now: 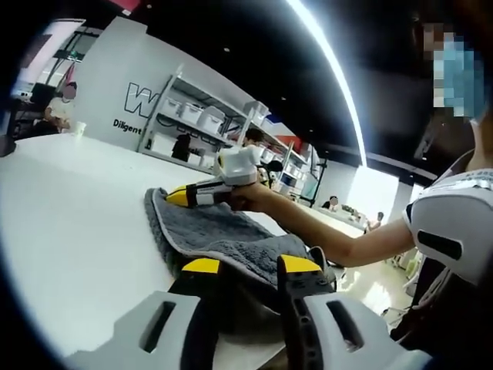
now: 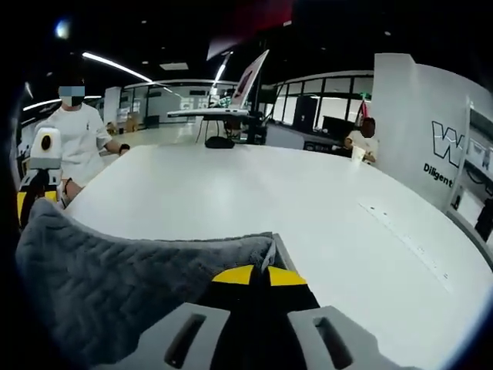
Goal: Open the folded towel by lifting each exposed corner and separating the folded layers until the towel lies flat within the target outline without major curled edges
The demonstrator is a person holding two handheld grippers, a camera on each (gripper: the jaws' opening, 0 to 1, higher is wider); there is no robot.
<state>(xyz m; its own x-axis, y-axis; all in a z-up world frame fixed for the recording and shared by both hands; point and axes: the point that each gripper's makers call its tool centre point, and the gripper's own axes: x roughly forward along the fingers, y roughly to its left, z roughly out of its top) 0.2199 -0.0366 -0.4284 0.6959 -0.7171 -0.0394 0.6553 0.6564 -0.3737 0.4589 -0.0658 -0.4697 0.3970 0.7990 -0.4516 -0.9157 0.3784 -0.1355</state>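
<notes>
A grey quilted towel (image 1: 223, 231) lies folded on the white table (image 1: 77, 216). My left gripper (image 1: 250, 266) stands at the towel's near edge, its yellow-tipped jaws apart on either side of that edge. At the towel's far corner a hand holds my right gripper (image 1: 179, 196), whose tip is on the cloth. In the right gripper view my right gripper (image 2: 259, 275) has its yellow tips pressed together at a corner of the towel (image 2: 115, 285), which spreads away to the left. My left gripper (image 2: 27, 202) shows beyond the towel's far edge.
The white table (image 2: 308, 200) stretches wide ahead, with a faint line of marks (image 2: 400, 235) on its right part. The person holding the grippers (image 2: 77, 131) stands at the table's edge. Shelves with bins (image 1: 200, 127) line the back wall. A cup (image 1: 79, 128) stands far off.
</notes>
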